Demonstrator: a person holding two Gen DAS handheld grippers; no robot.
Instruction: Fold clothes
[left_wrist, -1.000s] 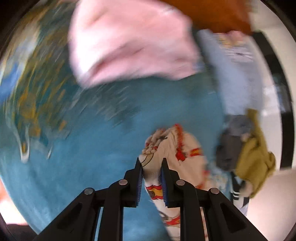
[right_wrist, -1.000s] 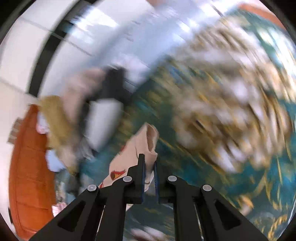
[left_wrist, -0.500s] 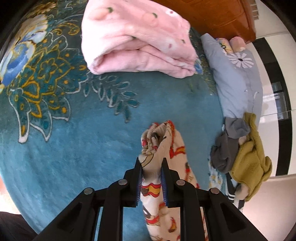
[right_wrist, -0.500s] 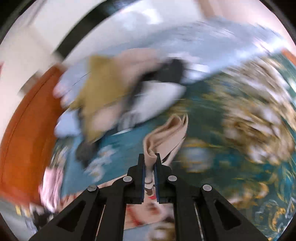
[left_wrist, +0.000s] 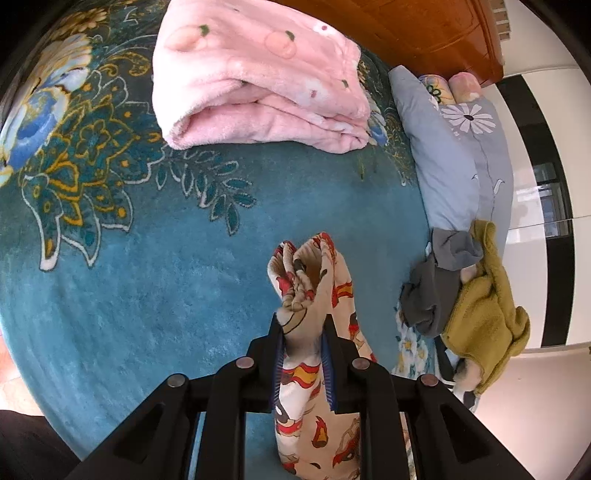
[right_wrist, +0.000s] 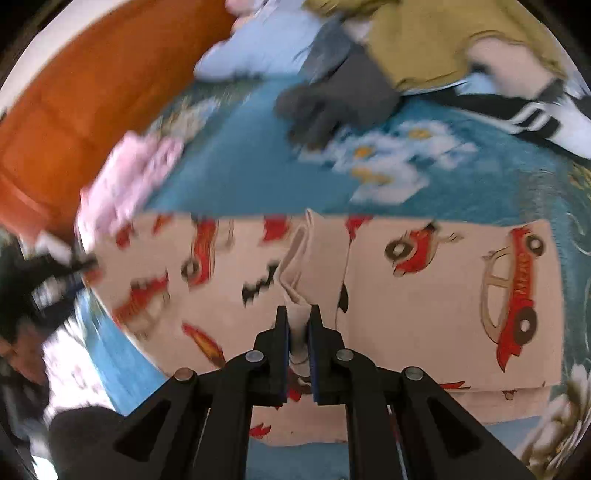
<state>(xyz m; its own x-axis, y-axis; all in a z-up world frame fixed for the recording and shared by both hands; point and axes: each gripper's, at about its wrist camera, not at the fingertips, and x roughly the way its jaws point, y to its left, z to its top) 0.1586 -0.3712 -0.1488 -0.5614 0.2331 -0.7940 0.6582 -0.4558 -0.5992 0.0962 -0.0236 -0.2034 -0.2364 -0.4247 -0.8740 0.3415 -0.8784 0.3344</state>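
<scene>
At the bottom centre of each wrist view, the left gripper (left_wrist: 303, 334) and right gripper (right_wrist: 298, 325) each pinch a bunched edge of the cream car-printed cotton garment (right_wrist: 424, 295). The right view has swung round: the garment now lies spread across mid-frame on the blue floral rug (left_wrist: 147, 280), so a fold looks under way. Beyond, at the frame's top, the folded pink fleece blanket (left_wrist: 258, 74) lies apart.

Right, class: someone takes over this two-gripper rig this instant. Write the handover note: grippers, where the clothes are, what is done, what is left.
Left gripper: shut on a bunched edge of the car-print cloth.
Right gripper: shut on a fold of the same cloth, which hangs stretched wide over the blue rug.
Folded pink blanket lies at the rug's far side.
Unfolded pile at the rug's edge: grey garment, olive garment.
Done: cloth picked up and spread.
Left: lay it down, fold it, then the pile.
</scene>
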